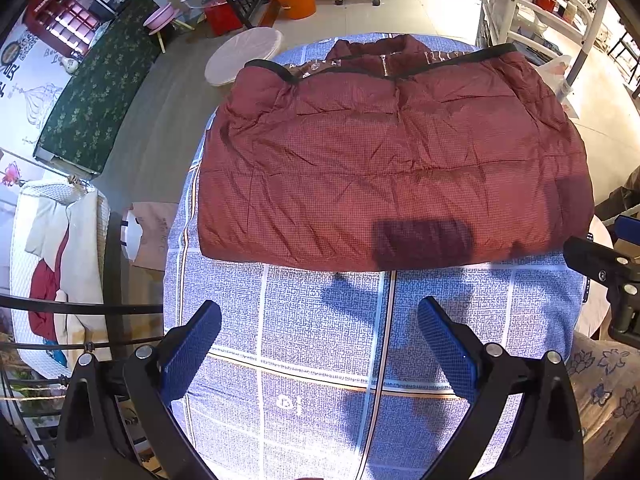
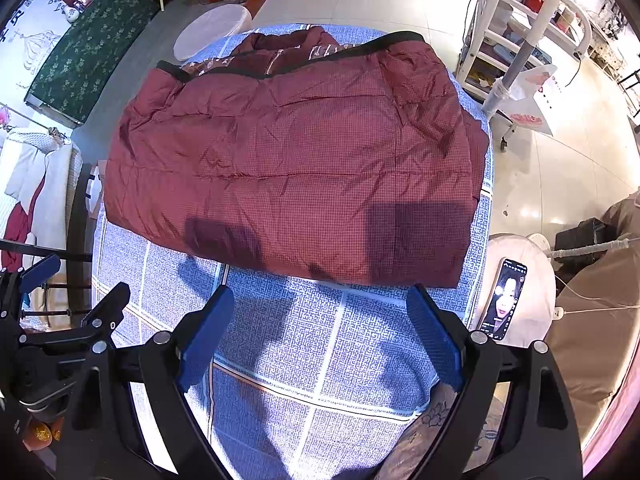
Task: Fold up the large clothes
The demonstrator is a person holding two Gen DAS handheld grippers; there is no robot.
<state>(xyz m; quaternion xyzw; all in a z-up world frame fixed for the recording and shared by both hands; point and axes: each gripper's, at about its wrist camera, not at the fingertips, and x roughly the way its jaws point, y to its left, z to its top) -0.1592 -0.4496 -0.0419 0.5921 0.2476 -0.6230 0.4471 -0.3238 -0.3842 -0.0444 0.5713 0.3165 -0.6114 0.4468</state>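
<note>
A dark red quilted jacket lies folded on the table with the blue patterned cloth, collar and zipper at the far edge. It also shows in the right wrist view. My left gripper is open and empty, above the cloth, short of the jacket's near edge. My right gripper is open and empty, just short of the jacket's near hem. The right gripper also shows at the right edge of the left wrist view; the left gripper shows at the left edge of the right wrist view.
A phone with a lit screen leans on a white stool right of the table. A round white stool stands beyond the far left corner. A white rack stands at the far right. A laundry basket with clothes sits at the left.
</note>
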